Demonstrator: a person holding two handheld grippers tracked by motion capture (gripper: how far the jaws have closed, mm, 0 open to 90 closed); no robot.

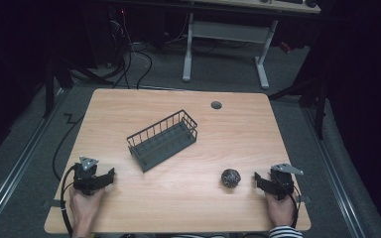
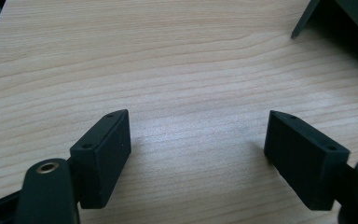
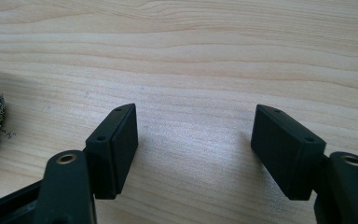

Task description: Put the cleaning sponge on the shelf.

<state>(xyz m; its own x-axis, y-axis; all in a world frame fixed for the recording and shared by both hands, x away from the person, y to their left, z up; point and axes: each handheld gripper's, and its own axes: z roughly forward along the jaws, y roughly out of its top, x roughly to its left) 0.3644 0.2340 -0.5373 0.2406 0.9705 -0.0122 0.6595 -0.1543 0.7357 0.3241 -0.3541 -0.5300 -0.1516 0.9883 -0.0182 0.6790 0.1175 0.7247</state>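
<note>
Resting near table [image 1: 188,208] front edge: L gripper [image 1: 110,174] and R gripper [image 1: 257,179], both spread wide, gripping nothing. Sitting just L of R gripper: ball [image 1: 230,177]. Lying further back, mid-table: wire basket [image 1: 162,140]. Risking ball rolling off if nudged w/ one-sided pinch.

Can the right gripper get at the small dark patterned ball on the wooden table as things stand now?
Probably yes. The right gripper stands open beside the small dark patterned ball, apart from it, with bare wooden table between them. The dark wire basket sits farther off, out of the way.
</note>
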